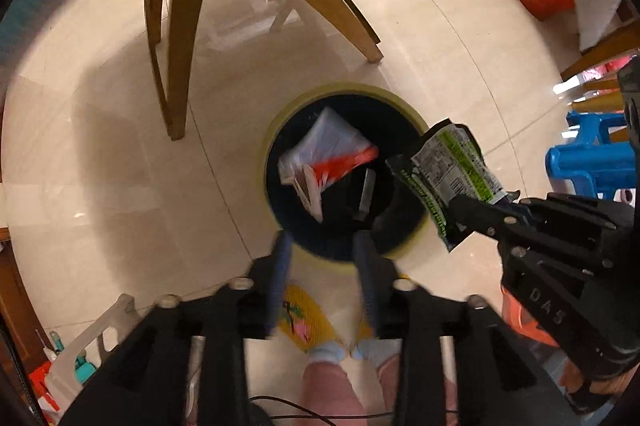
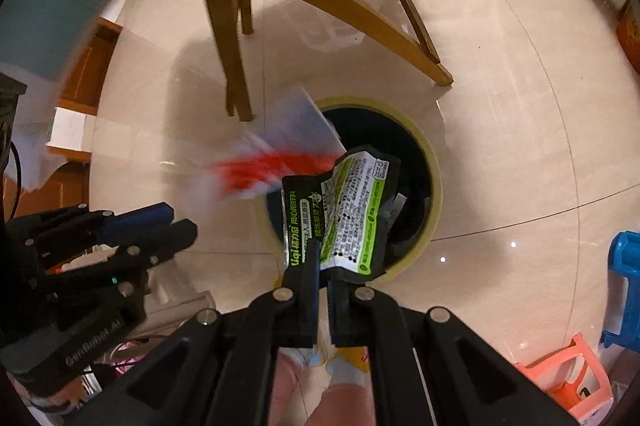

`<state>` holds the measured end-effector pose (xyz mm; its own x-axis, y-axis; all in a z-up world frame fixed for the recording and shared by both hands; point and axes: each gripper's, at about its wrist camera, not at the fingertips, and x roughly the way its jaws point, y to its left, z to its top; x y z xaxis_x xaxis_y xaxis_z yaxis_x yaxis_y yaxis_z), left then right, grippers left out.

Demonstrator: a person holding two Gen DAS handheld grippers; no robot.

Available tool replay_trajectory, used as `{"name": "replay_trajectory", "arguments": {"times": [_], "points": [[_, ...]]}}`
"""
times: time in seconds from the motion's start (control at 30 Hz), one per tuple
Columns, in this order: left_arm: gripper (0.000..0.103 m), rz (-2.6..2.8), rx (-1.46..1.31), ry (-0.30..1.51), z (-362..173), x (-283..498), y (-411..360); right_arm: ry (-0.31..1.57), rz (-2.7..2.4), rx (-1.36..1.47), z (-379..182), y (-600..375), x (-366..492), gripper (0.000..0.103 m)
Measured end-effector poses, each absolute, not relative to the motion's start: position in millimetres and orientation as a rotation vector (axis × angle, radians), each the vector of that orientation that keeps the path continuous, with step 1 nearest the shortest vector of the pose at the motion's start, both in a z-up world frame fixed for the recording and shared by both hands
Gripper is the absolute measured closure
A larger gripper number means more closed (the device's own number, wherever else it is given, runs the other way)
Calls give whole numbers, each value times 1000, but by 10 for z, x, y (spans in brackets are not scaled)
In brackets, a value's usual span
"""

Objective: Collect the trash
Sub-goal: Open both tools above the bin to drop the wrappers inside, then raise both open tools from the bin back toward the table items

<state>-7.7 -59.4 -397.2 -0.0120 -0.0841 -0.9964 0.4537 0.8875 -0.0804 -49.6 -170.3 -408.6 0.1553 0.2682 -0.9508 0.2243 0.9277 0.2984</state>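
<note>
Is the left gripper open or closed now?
Open: left gripper fingers stand apart, empty; a red-white wrapper is over the bin.

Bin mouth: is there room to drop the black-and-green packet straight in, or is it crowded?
The trash bin is open-topped. A red-and-white wrapper blurs across its chair-side half; the half nearer the black-and-green packet, pinched in the right gripper, looks dark and free. The left gripper crowds the near rim. Bare floor lies between the wooden chair leg and the blue stool.
</note>
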Motion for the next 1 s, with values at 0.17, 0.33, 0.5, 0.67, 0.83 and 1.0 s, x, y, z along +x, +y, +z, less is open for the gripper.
{"name": "replay_trajectory", "arguments": {"times": [0.17, 0.33, 0.5, 0.67, 0.83, 1.0], "points": [[55, -420, 292, 1508, -4109, 6, -623, 1431, 6, 437, -4304, -1712, -377, 99], [55, -389, 265, 1472, -4062, 20, -470, 1425, -36, 452, -4394, -1733, -351, 92], [55, -352, 254, 1436, -3939, 22, -367, 1386, -57, 472, -4332, -1753, -371, 49], [55, -318, 240, 1428, -3777, 7, -266, 1376, -74, 485, -4241, -1754, -348, 49], [55, -304, 223, 1427, -3426, -30, -185, 1371, -83, 494, -3975, -1752, -331, 48], [55, -309, 230, 1396, -2883, -108, -174, 1353, -66, 497, -3530, -1737, -345, 48]]}}
